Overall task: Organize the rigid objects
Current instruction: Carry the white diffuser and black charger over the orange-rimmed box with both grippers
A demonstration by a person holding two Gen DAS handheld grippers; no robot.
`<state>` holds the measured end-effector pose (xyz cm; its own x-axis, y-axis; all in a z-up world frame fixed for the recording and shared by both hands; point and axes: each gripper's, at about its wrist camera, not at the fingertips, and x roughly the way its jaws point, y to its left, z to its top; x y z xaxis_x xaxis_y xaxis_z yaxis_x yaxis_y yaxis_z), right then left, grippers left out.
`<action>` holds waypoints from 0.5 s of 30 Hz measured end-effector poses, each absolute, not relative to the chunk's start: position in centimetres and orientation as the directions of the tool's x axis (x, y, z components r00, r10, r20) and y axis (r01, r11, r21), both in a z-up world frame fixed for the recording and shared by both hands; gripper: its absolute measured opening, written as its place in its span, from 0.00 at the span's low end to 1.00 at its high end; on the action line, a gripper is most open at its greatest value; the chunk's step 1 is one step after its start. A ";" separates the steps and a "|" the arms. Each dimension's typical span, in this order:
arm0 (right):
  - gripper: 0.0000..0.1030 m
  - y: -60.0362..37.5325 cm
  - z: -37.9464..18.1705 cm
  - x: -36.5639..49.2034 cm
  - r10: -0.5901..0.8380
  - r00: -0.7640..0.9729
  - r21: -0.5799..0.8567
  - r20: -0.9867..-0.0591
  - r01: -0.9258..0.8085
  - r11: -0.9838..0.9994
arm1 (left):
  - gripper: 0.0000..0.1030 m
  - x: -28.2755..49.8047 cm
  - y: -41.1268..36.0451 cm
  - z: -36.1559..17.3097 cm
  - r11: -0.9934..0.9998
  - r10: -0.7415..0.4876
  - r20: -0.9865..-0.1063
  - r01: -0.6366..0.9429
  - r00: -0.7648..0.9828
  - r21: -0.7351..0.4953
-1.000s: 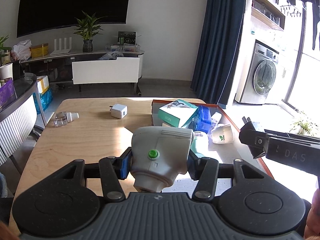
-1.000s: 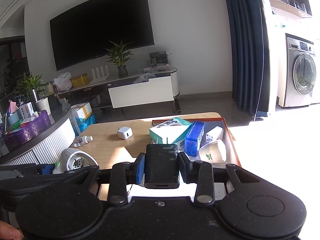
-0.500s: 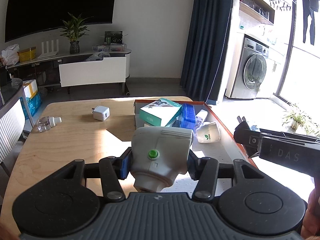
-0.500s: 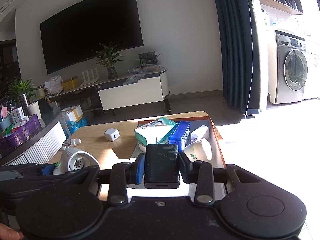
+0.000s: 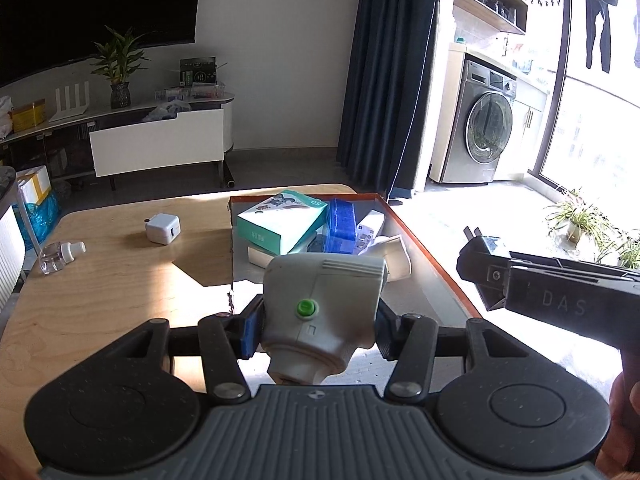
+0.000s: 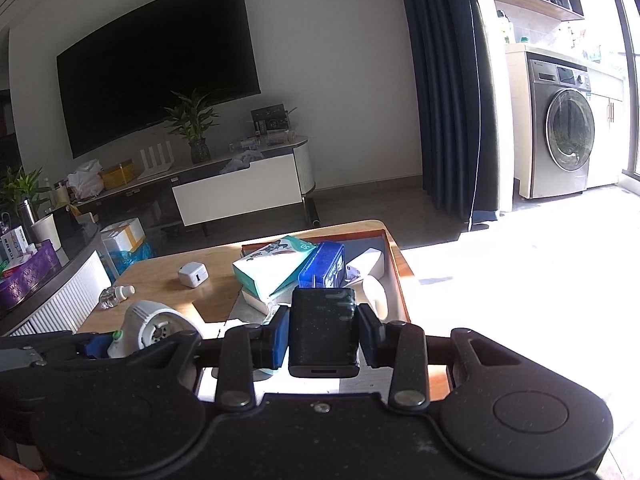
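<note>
Left wrist view, my left gripper (image 5: 318,330) clamped on a white device with a green button (image 5: 324,316) above the tray (image 5: 430,256), my right gripper (image 6: 322,338) clamped on a black charger (image 6: 323,330), white adapter (image 5: 162,229) on the table (image 5: 100,300).

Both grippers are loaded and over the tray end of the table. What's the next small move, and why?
Probably lower the left hand-held gripper to set the white device on the bare near part of the tray. The tray's far end is crowded with boxes, and the right hand-held gripper is shut on the black charger, so unloading one at a time seems safer.
</note>
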<state>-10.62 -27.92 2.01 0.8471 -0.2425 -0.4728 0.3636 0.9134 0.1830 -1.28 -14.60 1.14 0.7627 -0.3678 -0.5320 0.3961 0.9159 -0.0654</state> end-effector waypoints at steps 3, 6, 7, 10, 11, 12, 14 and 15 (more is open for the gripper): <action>0.42 -28.4 1.8 -10.3 -0.246 0.842 0.185 -0.480 0.371 0.910 | 0.52 -0.9 -15.0 1.0 0.914 -0.371 -0.538 0.400 0.757 -0.066; 0.42 -28.8 1.6 -9.9 -0.245 0.838 0.186 -0.488 0.375 0.908 | 0.52 -0.6 -15.4 0.9 0.912 -0.373 -0.546 0.404 0.750 -0.068; 0.42 -28.9 1.5 -9.8 -0.245 0.836 0.185 -0.491 0.375 0.908 | 0.52 -0.5 -15.5 0.9 0.912 -0.372 -0.549 0.405 0.748 -0.067; 0.42 -29.2 1.4 -9.2 -0.241 0.832 0.186 -0.500 0.376 0.908 | 0.52 0.0 -15.9 0.8 0.910 -0.374 -0.556 0.408 0.742 -0.067; 0.42 -29.2 1.3 -9.0 -0.241 0.830 0.185 -0.503 0.375 0.908 | 0.52 0.1 -15.9 0.7 0.910 -0.374 -0.558 0.409 0.741 -0.068; 0.42 -29.2 1.3 -8.8 -0.241 0.828 0.182 -0.506 0.375 0.909 | 0.52 0.2 -16.0 0.7 0.910 -0.374 -0.560 0.409 0.739 -0.068; 0.42 -29.4 1.2 -8.4 -0.238 0.826 0.179 -0.510 0.373 0.910 | 0.52 0.4 -16.2 0.7 0.909 -0.376 -0.564 0.411 0.735 -0.070; 0.42 -29.5 1.2 -8.2 -0.238 0.825 0.177 -0.513 0.373 0.911 | 0.52 0.5 -16.4 0.7 0.909 -0.376 -0.566 0.412 0.734 -0.070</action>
<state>-8.17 -29.53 1.20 0.8246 -0.2377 -0.5134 0.3728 0.9109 0.1769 0.54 -16.35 0.66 0.7337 -0.3763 -0.5658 0.4119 0.9085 -0.0701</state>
